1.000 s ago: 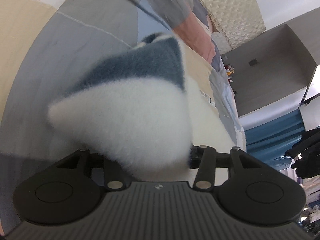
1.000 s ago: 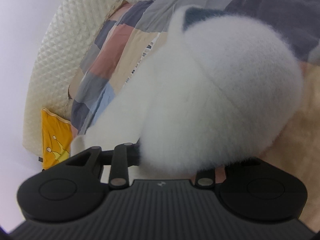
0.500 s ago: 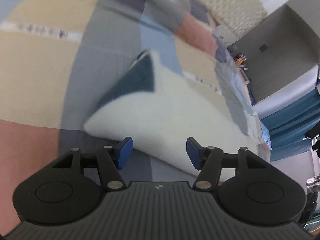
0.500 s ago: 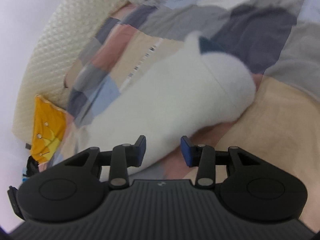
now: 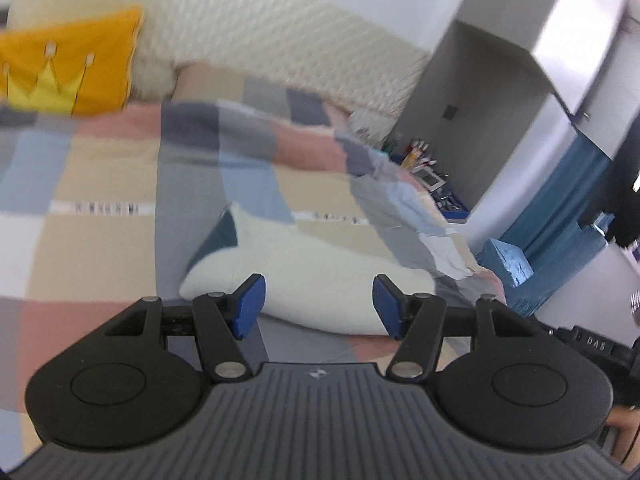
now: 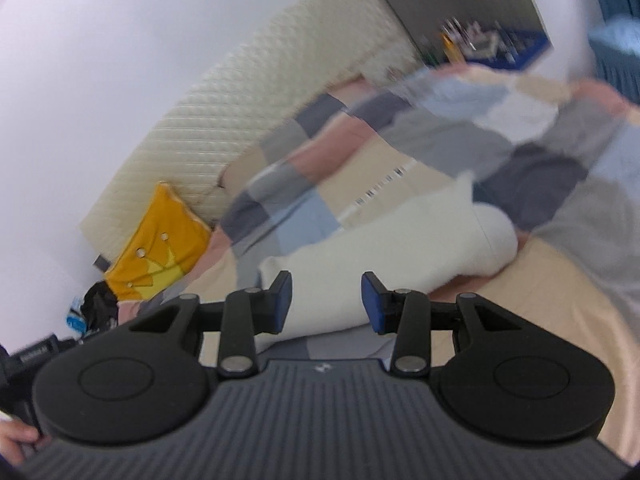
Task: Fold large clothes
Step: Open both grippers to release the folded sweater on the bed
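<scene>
A fluffy white garment (image 5: pixel 316 264) with a dark blue patch lies folded into a long roll on the patchwork bedspread (image 5: pixel 100 184). In the left wrist view my left gripper (image 5: pixel 319 306) hovers above and short of it, open, blue pads apart and nothing between them. The right wrist view shows the same white garment (image 6: pixel 404 240) lying beyond my right gripper (image 6: pixel 326 306), which is open and holds nothing.
A yellow crown cushion (image 5: pixel 68 68) leans on the quilted cream headboard (image 5: pixel 256 36). A grey cabinet (image 5: pixel 492 120) with a cluttered shelf and blue curtains (image 5: pixel 560 240) stand to the right of the bed. A hand (image 6: pixel 16 440) shows at the lower left.
Both grippers let go of the fluffy garment, which now lies on the bed. Both have risen and drawn back, and the garment looks smaller and farther off.
</scene>
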The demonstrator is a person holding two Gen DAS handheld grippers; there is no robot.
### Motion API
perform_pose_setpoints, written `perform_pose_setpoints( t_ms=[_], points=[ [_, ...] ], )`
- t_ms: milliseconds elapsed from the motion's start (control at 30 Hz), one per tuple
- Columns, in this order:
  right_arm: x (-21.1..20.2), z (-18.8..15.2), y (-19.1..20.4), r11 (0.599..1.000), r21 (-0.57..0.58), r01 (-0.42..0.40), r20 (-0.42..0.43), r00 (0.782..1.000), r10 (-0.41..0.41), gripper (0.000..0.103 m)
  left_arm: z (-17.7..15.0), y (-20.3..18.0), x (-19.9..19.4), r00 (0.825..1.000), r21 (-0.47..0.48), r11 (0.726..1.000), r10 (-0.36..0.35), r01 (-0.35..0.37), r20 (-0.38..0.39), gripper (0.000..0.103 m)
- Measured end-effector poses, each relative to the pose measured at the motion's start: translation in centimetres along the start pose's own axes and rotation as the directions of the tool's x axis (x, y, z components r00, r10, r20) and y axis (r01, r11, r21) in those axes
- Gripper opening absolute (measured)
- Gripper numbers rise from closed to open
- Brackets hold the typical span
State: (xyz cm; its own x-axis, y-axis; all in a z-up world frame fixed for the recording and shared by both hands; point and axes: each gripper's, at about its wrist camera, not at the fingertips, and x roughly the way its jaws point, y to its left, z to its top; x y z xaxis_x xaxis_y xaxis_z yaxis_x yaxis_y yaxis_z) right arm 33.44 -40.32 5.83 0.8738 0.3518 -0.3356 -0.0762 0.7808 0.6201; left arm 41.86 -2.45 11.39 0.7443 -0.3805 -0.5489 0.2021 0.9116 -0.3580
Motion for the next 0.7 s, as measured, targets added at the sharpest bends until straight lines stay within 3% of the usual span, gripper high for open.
perform_pose_setpoints(
  t_ms=[200, 367, 533, 700],
  points=[
    [-7.3, -1.8, 4.8, 0.986, -0.165, -0.014, 0.083, 0.996, 0.028, 0.042, -2.4, -4.6, -9.1, 0.995, 0.129, 0.991, 0.013, -0.025, 0.095, 0.067],
    [-12.2, -4.5, 7.8, 0.959, -0.285, 0.005, 0.132, 0.991, 0.034, 0.042, -6.6, -7.7, -15.3, 0.983, 0.218, 0.974, 0.019, -0.06, 0.184, 0.068],
    [-15.1, -7.7, 8.8, 0.939, -0.343, 0.007, 0.154, 0.987, 0.049, 0.042, -11.7, -9.8, -19.6, 0.965, 0.279, 0.955, 0.024, -0.099, 0.261, 0.069],
    [-17.1, -11.1, 9.3, 0.914, -0.405, 0.008, 0.184, 0.98, 0.073, 0.042, -16.1, -10.4, -21.6, 0.957, 0.311, 0.943, 0.025, -0.119, 0.288, 0.069]
  ],
)
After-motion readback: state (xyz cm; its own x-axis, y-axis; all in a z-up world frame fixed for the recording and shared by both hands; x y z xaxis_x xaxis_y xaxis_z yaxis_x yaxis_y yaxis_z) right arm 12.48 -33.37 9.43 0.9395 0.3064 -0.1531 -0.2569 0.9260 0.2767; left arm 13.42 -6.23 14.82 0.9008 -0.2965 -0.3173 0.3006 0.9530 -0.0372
